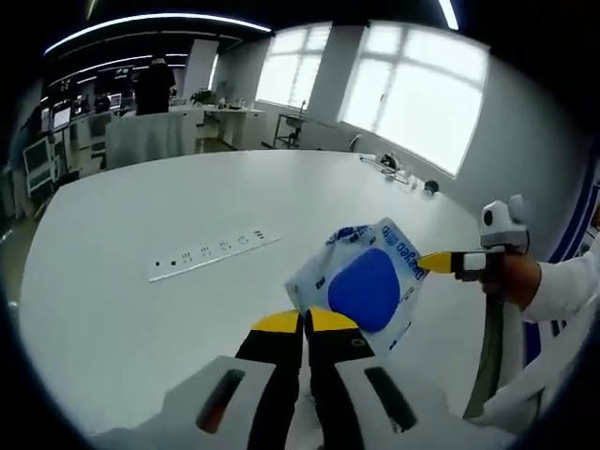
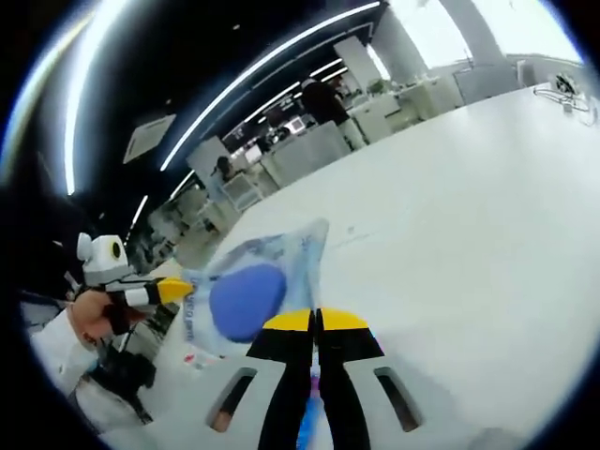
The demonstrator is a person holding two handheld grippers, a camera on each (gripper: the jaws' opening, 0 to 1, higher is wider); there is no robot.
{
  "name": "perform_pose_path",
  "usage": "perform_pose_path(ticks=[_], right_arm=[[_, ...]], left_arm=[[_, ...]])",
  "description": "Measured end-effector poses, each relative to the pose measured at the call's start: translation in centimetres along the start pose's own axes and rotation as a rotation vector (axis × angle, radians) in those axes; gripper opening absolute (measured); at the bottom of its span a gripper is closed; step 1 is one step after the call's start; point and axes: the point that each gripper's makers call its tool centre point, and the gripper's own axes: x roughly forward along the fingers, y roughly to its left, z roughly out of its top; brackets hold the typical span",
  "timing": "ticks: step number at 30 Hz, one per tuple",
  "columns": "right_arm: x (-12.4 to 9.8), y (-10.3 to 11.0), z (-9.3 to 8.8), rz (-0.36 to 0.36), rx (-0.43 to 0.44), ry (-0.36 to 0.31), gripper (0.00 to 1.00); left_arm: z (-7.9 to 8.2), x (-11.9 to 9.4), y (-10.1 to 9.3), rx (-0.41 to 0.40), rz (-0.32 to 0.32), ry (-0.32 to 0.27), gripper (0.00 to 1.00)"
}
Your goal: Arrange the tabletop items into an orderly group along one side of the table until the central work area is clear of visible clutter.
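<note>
White table [image 1: 141, 216]; bag [image 1: 367, 281] pinched between both jaws.

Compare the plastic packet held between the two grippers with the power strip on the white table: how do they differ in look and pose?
The plastic packet is a see-through pouch with a big blue patch; the power strip is plain white with small dark sockets. The packet is wide and crumpled, the strip long, thin and straight. The packet is pinched at opposite edges by the left gripper and right gripper; the strip lies flat on the table.
</note>
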Motion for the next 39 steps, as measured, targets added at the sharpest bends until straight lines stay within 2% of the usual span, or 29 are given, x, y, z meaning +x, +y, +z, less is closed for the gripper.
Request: perform_pose_path(ticks=[12,21,31,39], right_arm=[[2.6,-3.6,-0.4,-0.032,0.020,0.025,0.00],[4.6,-6.3,-1.3,-0.060,0.051,0.048,0.00],[6.9,-7.1,-3.2,-0.060,0.060,0.087,0.00],[7.9,-6.8,-4.6,-0.057,0.079,0.117,0.00]], left_arm=[[-1.0,4.0,1.3,-0.046,0.009,0.014,0.00],[-2.8,7.7,2.7,-0.083,0.014,0.047,0.00],[-5.0,9.8,4.9,-0.128,0.042,0.094,0.00],[-6.3,10.3,6.2,-0.142,0.057,0.124,0.00]])
